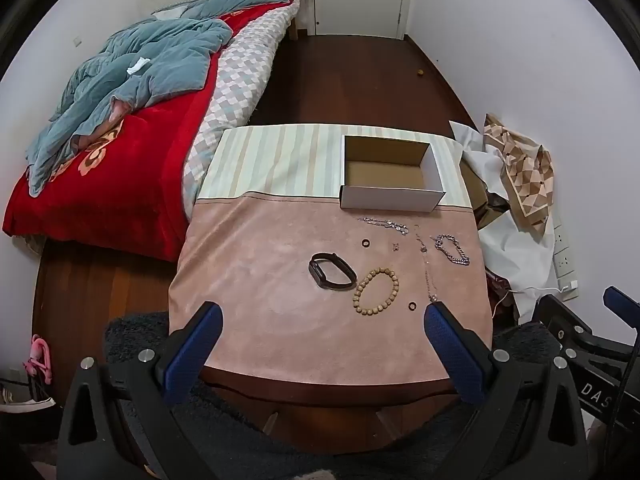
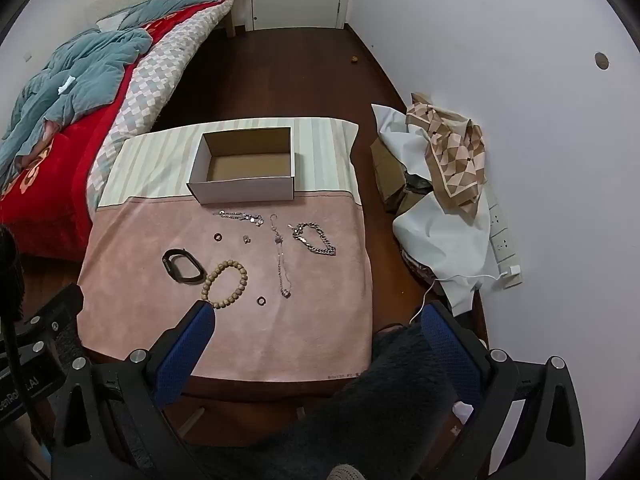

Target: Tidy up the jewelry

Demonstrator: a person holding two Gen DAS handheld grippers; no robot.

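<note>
An open, empty cardboard box point(image 1: 390, 174) point(image 2: 246, 170) stands at the back of a small table with a pink cloth point(image 1: 280, 280) point(image 2: 312, 320). In front of it lie a black wristband point(image 1: 332, 277) point(image 2: 183, 266), a wooden bead bracelet point(image 1: 376, 290) point(image 2: 225, 284), a chunky silver chain bracelet point(image 1: 452, 249) point(image 2: 314, 239), a thin necklace point(image 1: 426, 264) point(image 2: 281, 256), another silver chain point(image 1: 385, 224) point(image 2: 242, 215), two dark rings point(image 1: 364, 243) point(image 2: 261, 300) and a small earring point(image 2: 247, 239). My left gripper point(image 1: 322, 312) and right gripper point(image 2: 316, 312) are open and empty above the table's near edge.
A bed with a red blanket point(image 1: 112, 176) and a blue quilt is left of the table. A pile of white sheets, patterned cloth point(image 2: 452, 156) and boxes lies on the right by the wall. A dark rug point(image 2: 400, 400) lies below.
</note>
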